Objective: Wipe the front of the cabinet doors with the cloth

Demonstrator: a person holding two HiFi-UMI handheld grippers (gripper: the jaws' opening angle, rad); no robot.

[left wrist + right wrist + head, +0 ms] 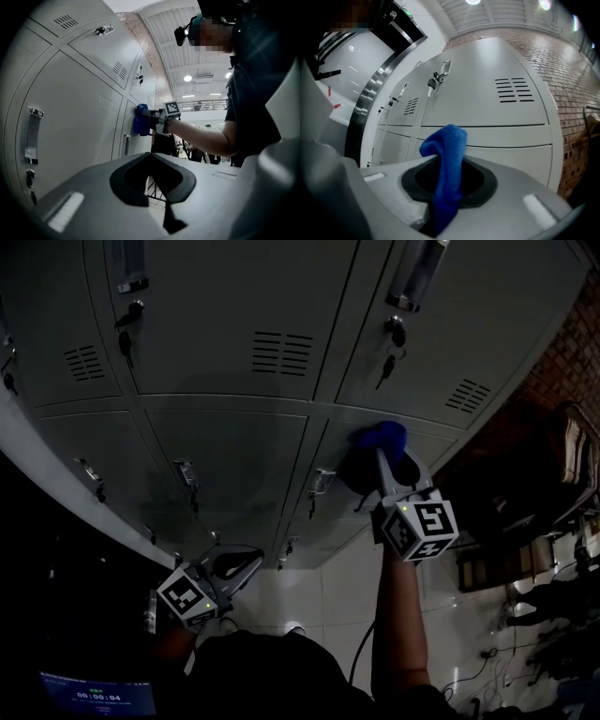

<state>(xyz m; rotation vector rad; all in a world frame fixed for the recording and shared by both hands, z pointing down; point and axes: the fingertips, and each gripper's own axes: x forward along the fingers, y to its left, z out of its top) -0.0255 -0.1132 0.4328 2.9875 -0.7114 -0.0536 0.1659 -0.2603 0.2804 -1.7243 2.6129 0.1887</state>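
Note:
A blue cloth (380,439) is bunched between the jaws of my right gripper (380,461), which is shut on it. The cloth rests against the upper edge of a grey locker door (412,451) in the right column. In the left gripper view the cloth (140,120) lies flat against that door, with the right gripper (152,120) behind it. In the right gripper view the cloth (448,164) hangs over the jaws. My left gripper (246,563) is low and away from the doors, shut and empty (157,187).
The grey lockers (230,451) have recessed handles, vents and keys in the locks (125,338). A brick wall (572,352) adjoins them at the right. Furniture and cables (553,549) stand on the tiled floor (319,601) to the right.

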